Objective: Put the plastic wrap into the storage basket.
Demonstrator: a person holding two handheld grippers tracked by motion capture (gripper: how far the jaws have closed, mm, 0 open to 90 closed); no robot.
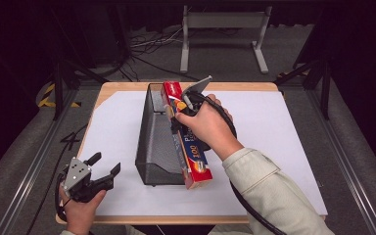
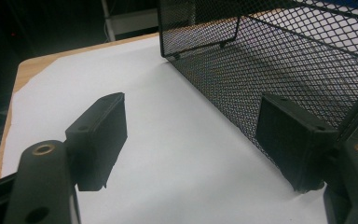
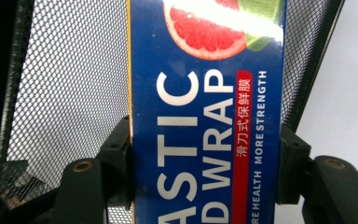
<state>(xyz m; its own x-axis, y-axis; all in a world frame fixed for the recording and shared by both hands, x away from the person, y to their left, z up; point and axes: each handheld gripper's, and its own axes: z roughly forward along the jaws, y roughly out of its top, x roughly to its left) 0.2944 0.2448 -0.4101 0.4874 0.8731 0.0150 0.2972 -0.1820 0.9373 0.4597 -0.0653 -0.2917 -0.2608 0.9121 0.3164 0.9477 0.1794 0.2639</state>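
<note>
The wrap box (image 1: 188, 142) lies lengthwise along the right rim of the mesh basket (image 1: 149, 147), its near end jutting past the basket's near wall and its far end reaching toward the far wall. In the right gripper view the box face (image 3: 205, 140) reads "PLASTIC WRAP", a grapefruit picture above the lettering. My right gripper (image 3: 205, 163) is clamped on the box, one jaw pressed to each long side. My right hand (image 1: 208, 125) sits over the box's middle. Basket stands on white paper (image 1: 274, 132) covering the table (image 1: 122, 87). My left gripper (image 1: 105, 165) is near the front left corner, jaws spread wide, nothing between them, just beside the basket wall (image 2: 270, 60).
</note>
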